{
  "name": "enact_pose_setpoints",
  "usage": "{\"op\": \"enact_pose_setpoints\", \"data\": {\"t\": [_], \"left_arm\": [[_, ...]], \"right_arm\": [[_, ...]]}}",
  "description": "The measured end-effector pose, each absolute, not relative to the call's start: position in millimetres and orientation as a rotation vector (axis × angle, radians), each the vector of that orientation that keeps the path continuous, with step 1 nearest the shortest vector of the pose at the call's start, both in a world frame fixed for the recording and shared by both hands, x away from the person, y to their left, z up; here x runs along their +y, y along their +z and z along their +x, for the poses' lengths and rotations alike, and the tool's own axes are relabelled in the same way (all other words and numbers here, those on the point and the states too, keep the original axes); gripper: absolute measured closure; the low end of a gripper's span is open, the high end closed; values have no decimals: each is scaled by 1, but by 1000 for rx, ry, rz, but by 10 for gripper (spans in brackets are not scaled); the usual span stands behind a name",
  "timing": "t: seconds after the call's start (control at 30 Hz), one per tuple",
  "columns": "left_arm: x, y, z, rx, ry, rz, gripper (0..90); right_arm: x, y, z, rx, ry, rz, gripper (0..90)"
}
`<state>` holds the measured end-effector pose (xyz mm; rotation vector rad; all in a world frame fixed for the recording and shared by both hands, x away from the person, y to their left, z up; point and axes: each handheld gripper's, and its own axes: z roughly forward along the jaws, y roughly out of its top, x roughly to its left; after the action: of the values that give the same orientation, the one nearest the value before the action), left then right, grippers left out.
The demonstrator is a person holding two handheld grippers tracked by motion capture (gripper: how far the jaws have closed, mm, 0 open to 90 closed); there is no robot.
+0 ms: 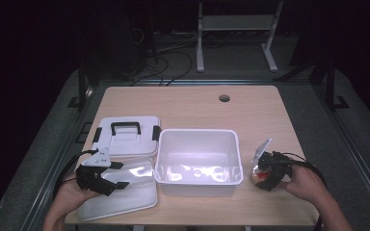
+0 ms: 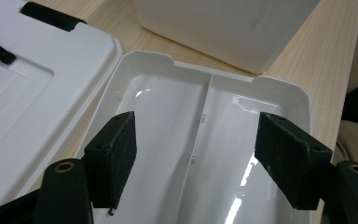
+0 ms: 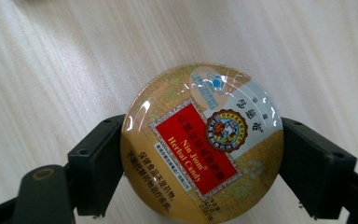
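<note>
A candy tin [image 3: 201, 142] sits on the counter [image 1: 192, 108] right of an empty white bin [image 1: 198, 159], clenched between the right gripper's [image 1: 268, 177] fingers [image 3: 95, 163]. The left gripper [image 1: 111, 174] hovers with fingers spread over a shallow tray [image 2: 223, 116] left of the bin. Nothing looks packed yet.

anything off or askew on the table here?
Nothing stands out. The lid lies flat beside the open bin, the divided tray sits level under the open left gripper, and the right gripper squarely clamps an intact candy tin.
</note>
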<state>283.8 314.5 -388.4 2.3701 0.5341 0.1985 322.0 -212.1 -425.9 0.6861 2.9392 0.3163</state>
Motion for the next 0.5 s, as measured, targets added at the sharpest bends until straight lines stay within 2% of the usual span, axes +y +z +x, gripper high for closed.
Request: {"op": "enact_pose_setpoints", "data": {"t": [0.5], "left_arm": [[316, -390, 283, 561, 202, 2368, 219]], "right_arm": [[-207, -375, 329, 2983, 211, 468, 201]]}}
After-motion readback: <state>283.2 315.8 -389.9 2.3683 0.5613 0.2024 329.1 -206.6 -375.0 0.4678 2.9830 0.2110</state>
